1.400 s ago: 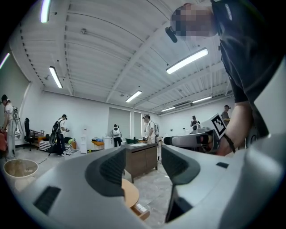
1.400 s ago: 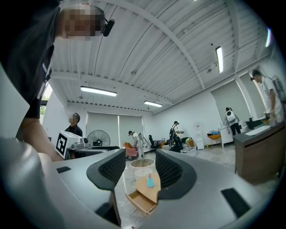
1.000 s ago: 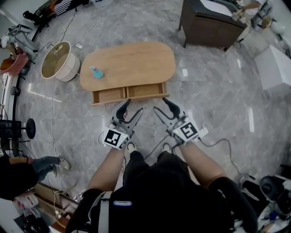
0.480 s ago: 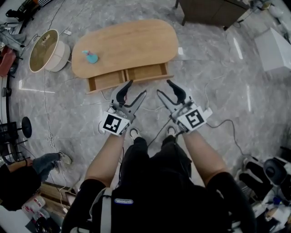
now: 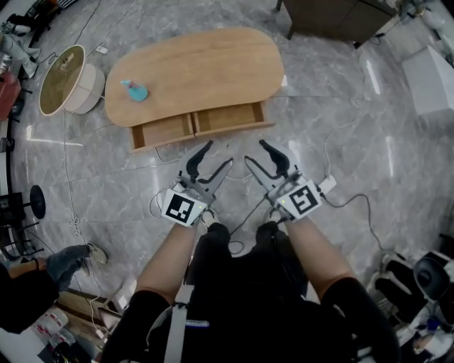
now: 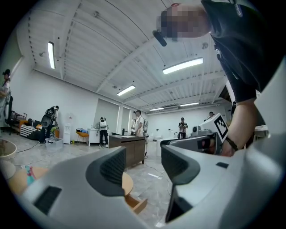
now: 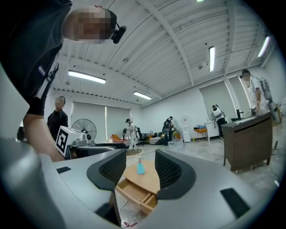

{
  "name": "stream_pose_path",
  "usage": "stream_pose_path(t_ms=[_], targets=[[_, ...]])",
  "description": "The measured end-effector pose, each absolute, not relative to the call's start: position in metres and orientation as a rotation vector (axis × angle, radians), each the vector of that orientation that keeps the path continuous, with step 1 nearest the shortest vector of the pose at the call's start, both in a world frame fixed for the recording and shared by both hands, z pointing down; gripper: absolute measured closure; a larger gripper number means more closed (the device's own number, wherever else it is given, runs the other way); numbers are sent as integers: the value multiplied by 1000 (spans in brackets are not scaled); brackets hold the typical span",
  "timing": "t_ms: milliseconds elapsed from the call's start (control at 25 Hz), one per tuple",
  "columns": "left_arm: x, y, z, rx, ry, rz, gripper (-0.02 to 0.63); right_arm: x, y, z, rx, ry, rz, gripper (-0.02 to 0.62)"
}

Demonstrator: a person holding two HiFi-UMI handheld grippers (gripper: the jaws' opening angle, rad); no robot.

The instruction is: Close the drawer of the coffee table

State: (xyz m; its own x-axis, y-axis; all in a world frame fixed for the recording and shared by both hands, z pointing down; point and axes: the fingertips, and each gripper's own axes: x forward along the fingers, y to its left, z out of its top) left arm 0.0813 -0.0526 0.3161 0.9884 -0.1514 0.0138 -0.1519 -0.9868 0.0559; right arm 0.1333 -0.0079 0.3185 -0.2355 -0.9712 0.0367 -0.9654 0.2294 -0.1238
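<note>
The oval wooden coffee table (image 5: 206,67) stands on the grey marble floor, and its wide drawer (image 5: 200,127) is pulled out toward me, showing two empty compartments. My left gripper (image 5: 216,156) is open and hovers just short of the drawer front, near its middle. My right gripper (image 5: 256,153) is also open and sits beside it, below the drawer's right end. Neither gripper touches the drawer. In the right gripper view the drawer (image 7: 135,193) shows between the open jaws of the gripper (image 7: 139,172). In the left gripper view only a drawer corner (image 6: 135,204) shows past the gripper (image 6: 143,167).
A small blue bottle (image 5: 133,90) stands on the tabletop's left side. A round beige basket (image 5: 62,88) sits left of the table. At the top right are a dark cabinet (image 5: 333,18) and a white box (image 5: 429,78). Cables (image 5: 339,152) trail over the floor.
The head view has shifted. Both grippers stay open and have dropped back slightly from the drawer front. The drawer is as far out as before.
</note>
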Motion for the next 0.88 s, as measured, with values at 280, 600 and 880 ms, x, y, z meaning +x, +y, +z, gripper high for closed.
stream_pose_path(t_ms=[280,600,880], targets=[[90,-71,394,3069,-281,30,360,148,-25,396,-1867,2449,-174,394],[109,-100,494,3100,-278,20,360,160,-51,495,-1828,2464,-158,394],[122,-111,571,3114,-225,-46,360,170,-70,568,-1784,2481,-97,394]])
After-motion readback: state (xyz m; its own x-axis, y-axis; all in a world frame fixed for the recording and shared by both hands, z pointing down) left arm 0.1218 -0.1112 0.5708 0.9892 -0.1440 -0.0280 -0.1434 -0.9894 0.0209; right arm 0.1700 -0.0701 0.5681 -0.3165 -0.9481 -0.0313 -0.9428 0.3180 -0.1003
